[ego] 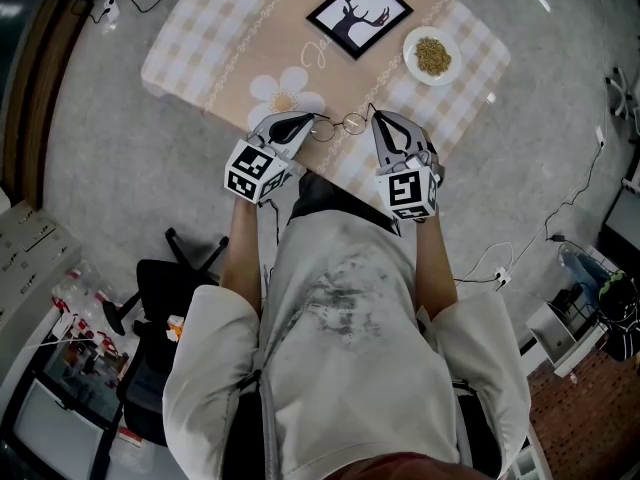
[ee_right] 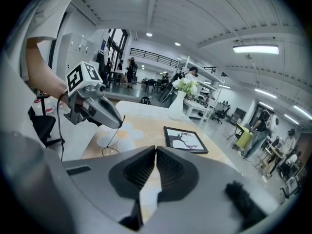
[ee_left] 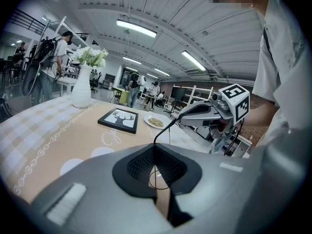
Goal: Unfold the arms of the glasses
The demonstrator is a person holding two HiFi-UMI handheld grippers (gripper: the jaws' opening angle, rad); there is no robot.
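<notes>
Thin wire-rimmed glasses (ego: 337, 124) hang just above the near edge of the table (ego: 200, 48), held between my two grippers. My left gripper (ego: 305, 119) is shut on one arm of the glasses. In the left gripper view its jaws (ee_left: 155, 147) are together, with a lens (ee_left: 156, 177) showing below them. The thin dark arm (ee_left: 163, 129) curves up to the tip of my right gripper (ee_left: 178, 117). My right gripper (ego: 375, 116) is shut on the other arm. In the right gripper view the left gripper (ee_right: 97, 110) holds an arm that slopes down to a lens (ee_right: 109, 151).
On the checked tablecloth lie a framed deer picture (ego: 359, 14) and a white plate of grain (ego: 432, 55). A white vase of flowers (ee_left: 82, 87) stands at the far end. A black chair (ego: 165, 278) is at the person's left. People stand in the hall behind.
</notes>
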